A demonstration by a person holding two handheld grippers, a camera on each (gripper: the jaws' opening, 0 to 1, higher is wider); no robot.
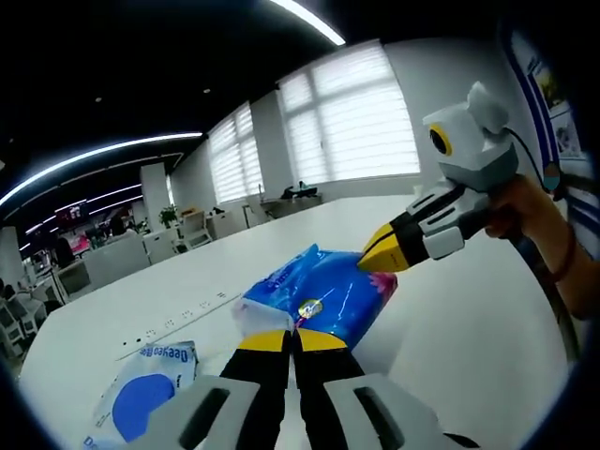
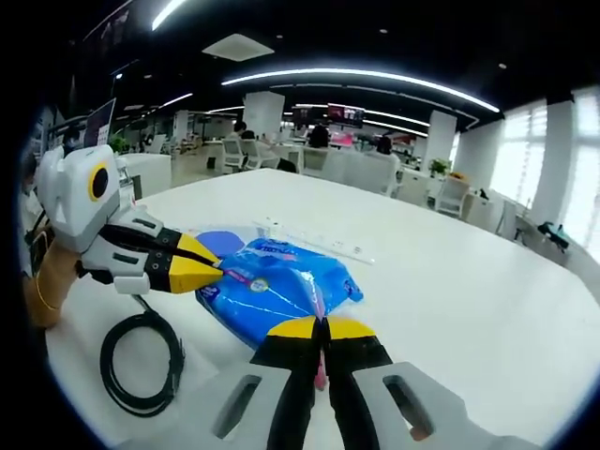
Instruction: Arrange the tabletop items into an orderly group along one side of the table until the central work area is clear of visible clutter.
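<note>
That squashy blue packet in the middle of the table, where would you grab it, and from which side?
Probably by its crimped end seam. The blue tissue pack lies flat and puffy on the white table, so its broad face offers little to pinch, while the thin flat seam fits between two jaws. The right gripper is at one end and the left gripper at the other, both with jaws together on the edges.

Tissue pack [image 2: 277,292] between both tongs, on table [image 2: 469,281].

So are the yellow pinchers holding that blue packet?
Yes. Both the left gripper and the right gripper pinch opposite edges of the blue tissue pack.
</note>
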